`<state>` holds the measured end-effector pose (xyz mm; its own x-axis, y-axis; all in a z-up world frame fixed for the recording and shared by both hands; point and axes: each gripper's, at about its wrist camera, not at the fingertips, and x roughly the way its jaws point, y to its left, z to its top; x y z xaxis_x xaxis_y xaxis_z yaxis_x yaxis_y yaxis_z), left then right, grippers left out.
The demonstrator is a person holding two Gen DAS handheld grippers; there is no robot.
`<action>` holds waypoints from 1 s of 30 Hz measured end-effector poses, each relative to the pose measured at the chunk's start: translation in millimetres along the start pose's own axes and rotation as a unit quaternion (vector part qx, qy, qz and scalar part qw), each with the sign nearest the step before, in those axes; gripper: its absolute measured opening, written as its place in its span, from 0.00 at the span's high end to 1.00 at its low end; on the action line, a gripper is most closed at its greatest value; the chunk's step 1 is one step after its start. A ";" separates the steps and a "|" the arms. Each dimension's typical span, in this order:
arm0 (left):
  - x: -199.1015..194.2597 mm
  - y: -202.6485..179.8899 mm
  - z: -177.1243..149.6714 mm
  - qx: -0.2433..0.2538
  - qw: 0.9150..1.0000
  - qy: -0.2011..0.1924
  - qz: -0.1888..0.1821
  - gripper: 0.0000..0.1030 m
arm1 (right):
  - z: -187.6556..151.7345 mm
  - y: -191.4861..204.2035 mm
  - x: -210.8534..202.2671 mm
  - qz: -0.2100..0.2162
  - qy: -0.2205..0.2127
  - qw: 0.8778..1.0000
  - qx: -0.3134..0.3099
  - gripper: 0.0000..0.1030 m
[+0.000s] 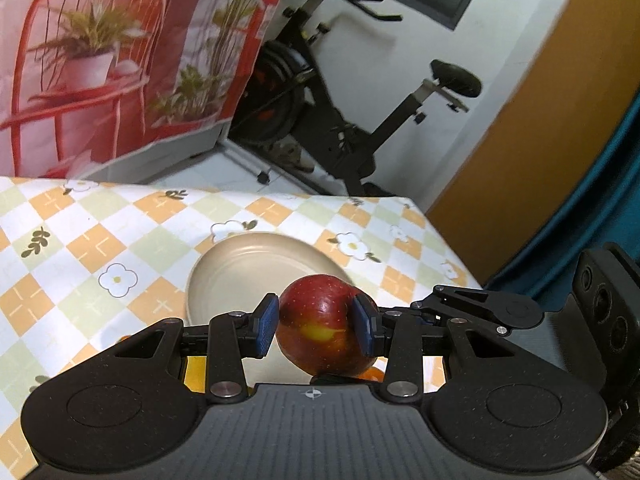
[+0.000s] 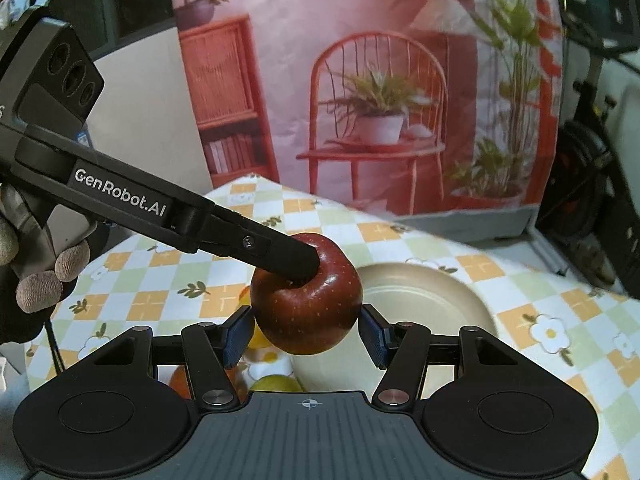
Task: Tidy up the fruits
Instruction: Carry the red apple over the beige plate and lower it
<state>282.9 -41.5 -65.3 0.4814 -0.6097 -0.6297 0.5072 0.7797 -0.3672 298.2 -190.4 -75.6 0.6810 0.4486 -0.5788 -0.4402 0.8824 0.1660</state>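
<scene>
Left gripper (image 1: 316, 326) clamping red apple (image 1: 324, 332), tilted down over beige plate (image 1: 240, 264)

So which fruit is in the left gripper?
The red apple, clamped between the blue pads of the left gripper; the yellow-green fruit and the orange fruit sit lower down, ungripped.

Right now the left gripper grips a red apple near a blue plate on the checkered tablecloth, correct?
The plate is beige, not blue, as the left wrist view shows. The left gripper grips a red apple near it on the checkered tablecloth.
</scene>
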 end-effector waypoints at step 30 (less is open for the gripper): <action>82.4 68.5 33.5 -0.036 0.996 0.066 0.053 0.59 | 8.7 -57.0 132.5 0.019 0.076 0.997 0.026 0.47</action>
<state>381.3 -43.0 -119.4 0.4287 -0.5024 -0.7509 0.4038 0.8500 -0.3381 418.6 -180.1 -154.7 0.5662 0.4585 -0.6850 -0.4307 0.8731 0.2284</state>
